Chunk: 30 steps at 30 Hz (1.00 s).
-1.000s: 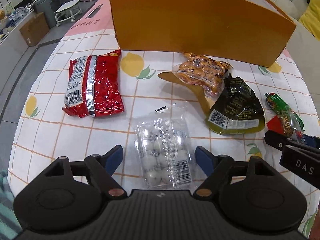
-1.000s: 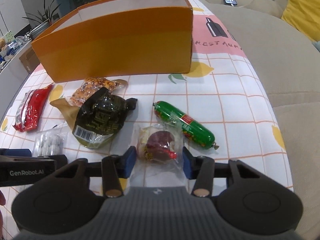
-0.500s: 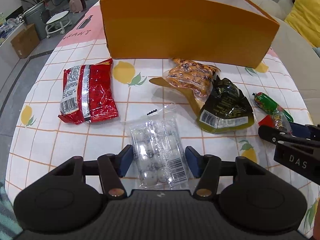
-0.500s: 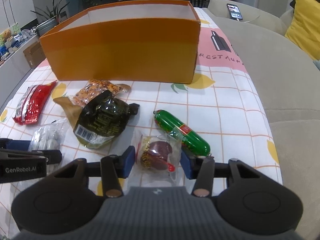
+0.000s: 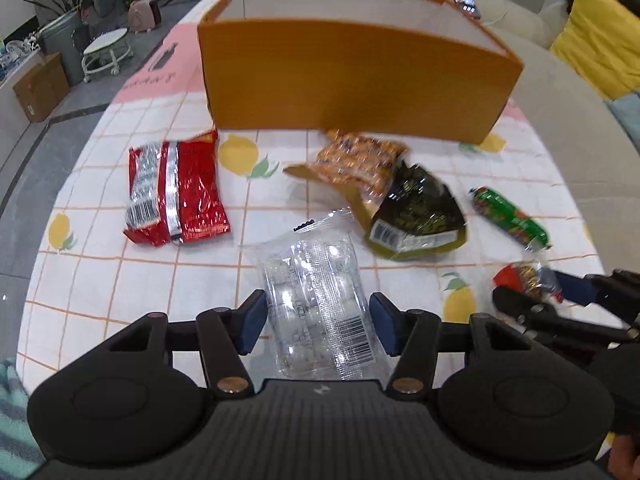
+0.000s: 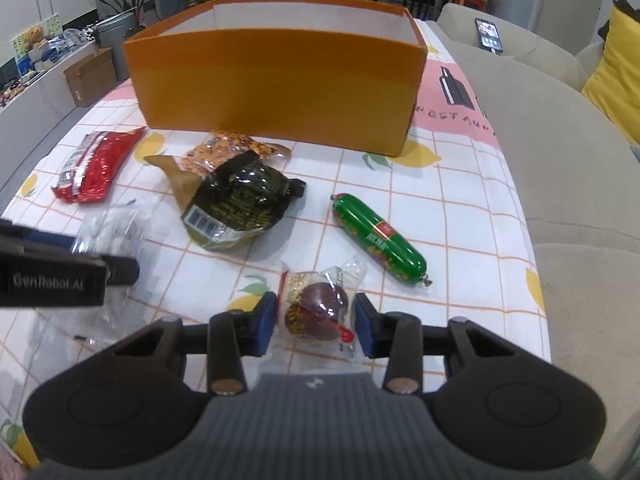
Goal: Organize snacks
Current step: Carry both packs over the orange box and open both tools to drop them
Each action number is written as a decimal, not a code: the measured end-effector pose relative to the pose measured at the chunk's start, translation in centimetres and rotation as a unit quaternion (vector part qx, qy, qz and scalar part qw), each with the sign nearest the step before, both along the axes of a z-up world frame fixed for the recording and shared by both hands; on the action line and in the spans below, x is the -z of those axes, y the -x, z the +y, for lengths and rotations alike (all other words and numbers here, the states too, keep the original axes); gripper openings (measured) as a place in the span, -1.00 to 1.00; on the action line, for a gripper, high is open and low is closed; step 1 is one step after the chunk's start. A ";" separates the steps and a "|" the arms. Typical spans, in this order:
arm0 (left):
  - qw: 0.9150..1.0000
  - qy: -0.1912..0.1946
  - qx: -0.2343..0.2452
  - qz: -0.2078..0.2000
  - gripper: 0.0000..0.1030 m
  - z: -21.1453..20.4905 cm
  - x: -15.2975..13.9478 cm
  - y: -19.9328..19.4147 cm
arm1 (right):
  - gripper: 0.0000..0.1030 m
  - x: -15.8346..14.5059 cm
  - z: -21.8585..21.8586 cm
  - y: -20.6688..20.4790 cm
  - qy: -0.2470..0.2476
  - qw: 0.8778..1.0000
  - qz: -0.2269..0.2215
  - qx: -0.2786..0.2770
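Seen from the left wrist: box (image 5: 352, 80) at 12 o'clock at the table's (image 5: 100, 280) far end, foil packet (image 5: 174, 190) at 10 o'clock, nut pack (image 5: 356, 160) just before the box at 1 o'clock with the dark pouch (image 5: 418, 212) overlapping its near end. Further round at 2 o'clock, sausage (image 5: 508, 218), and nearer at 3 o'clock, the round sweet (image 5: 524, 276). Clear bag (image 5: 316, 308) nearest, at 6 o'clock, lying between the left gripper's (image 5: 316, 322) fingers.

I see both grippers, left gripper (image 5: 316, 322) and right gripper (image 6: 315, 322): black bodies, ribbed grey centre, blue-padded fingers (image 5: 251, 322), copper-coloured pivot screws, white "GenRobot.AI" lettering.
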<state>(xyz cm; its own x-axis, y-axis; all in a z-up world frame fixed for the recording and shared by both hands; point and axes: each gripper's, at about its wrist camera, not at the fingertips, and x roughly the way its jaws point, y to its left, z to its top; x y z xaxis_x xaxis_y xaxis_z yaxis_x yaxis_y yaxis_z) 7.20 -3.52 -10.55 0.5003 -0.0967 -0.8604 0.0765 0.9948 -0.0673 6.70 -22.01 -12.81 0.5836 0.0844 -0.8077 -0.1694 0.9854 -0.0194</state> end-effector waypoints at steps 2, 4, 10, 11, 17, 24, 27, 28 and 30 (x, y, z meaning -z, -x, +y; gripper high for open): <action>1.000 0.011 -0.001 -0.007 0.24 0.1 -0.9 0.5 | -0.24 -0.7 0.1 0.5 -0.003 1.000 -0.005 -0.001; 1.000 0.021 -0.002 -0.015 0.24 0.3 -1.9 1.0 | -0.25 -1.5 0.2 1.0 -0.009 1.000 -0.009 -0.002; 0.998 0.037 -0.006 -0.049 0.24 1.0 -5.1 2.1 | -0.25 -4.6 0.1 2.4 -0.024 0.999 -0.035 0.000; 0.998 0.038 -0.006 -0.054 0.24 1.1 -5.7 2.1 | -0.25 -5.2 0.1 2.6 -0.026 0.999 -0.041 0.000; 0.996 0.051 -0.002 -0.080 0.24 1.5 -9.0 1.7 | -0.25 -8.8 -0.4 3.1 -0.043 0.996 -0.073 0.002; 0.992 0.056 0.018 -0.109 0.24 1.3 -13.0 -1.1 | -0.25 -12.6 -0.5 1.7 -0.045 0.993 -0.110 -0.020; 0.990 0.048 0.029 -0.127 0.24 1.1 -14.7 -2.5 | -0.25 -14.1 -0.5 0.6 -0.043 0.991 -0.124 -0.027; 0.989 0.043 0.032 -0.135 0.24 1.0 -15.3 -3.1 | -0.25 -14.7 -0.6 0.2 -0.043 0.990 -0.129 -0.029; 0.988 0.038 0.037 -0.144 0.24 0.8 -16.2 -3.9 | -0.25 -15.7 -0.7 -0.8 -0.041 0.989 -0.139 -0.031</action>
<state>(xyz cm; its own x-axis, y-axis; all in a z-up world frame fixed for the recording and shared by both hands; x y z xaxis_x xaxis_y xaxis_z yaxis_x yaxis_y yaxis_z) 11.11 -2.68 5.63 0.7123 -0.2014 -0.6723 0.1765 0.9786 -0.1062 7.45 -22.66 2.89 0.7743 0.1858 -0.6050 -0.2287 0.9735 0.0062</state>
